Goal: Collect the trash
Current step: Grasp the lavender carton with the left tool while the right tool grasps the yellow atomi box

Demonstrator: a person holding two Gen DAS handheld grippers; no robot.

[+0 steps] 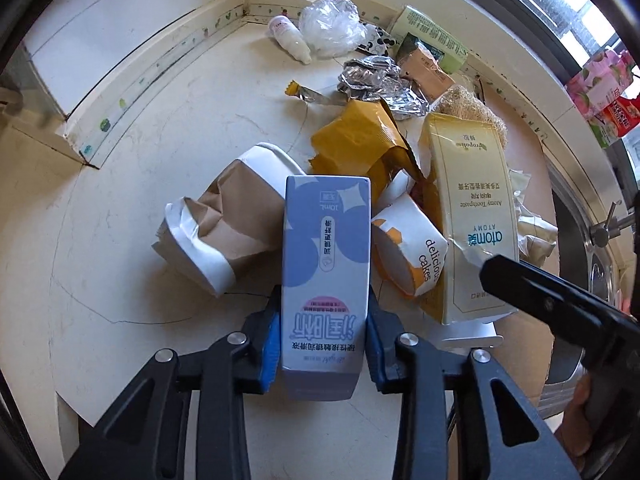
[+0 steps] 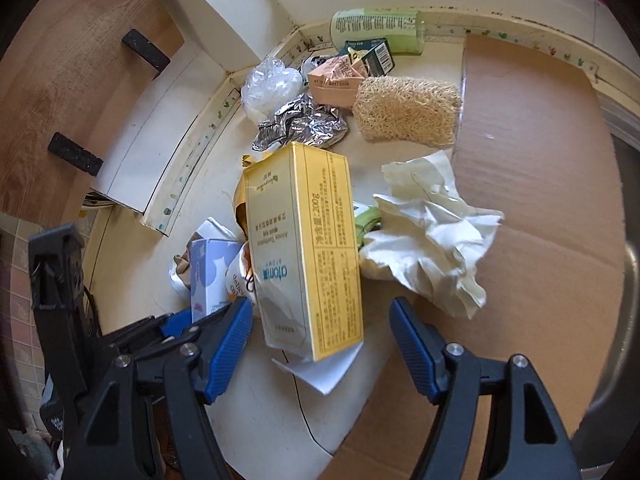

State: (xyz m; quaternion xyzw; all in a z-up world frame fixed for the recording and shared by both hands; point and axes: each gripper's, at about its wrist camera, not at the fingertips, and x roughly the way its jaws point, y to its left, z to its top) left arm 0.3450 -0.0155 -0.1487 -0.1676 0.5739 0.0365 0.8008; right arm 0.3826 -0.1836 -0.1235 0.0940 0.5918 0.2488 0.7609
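My left gripper (image 1: 325, 320) is shut on a lilac-and-white carton (image 1: 326, 272), its blue pads pressed on both sides of the box's near end. The same carton (image 2: 210, 276) shows low left in the right wrist view. My right gripper (image 2: 320, 332) is open, its jaws standing on either side of the near end of a yellow toothpaste box (image 2: 304, 248), not touching it. That box (image 1: 468, 216) lies to the right of the carton in the left wrist view. Trash is scattered over a cream countertop (image 1: 120, 216).
Around lie a crushed brown paper cup (image 1: 220, 220), a "delicious cakes" cup (image 1: 412, 248), a yellow wrapper (image 1: 356, 140), crumpled foil (image 2: 304, 126), a loofah (image 2: 406, 110), crumpled white paper (image 2: 432, 236), a plastic bag (image 1: 330, 28), a small bottle (image 1: 290, 38), and flat cardboard (image 2: 532, 184).
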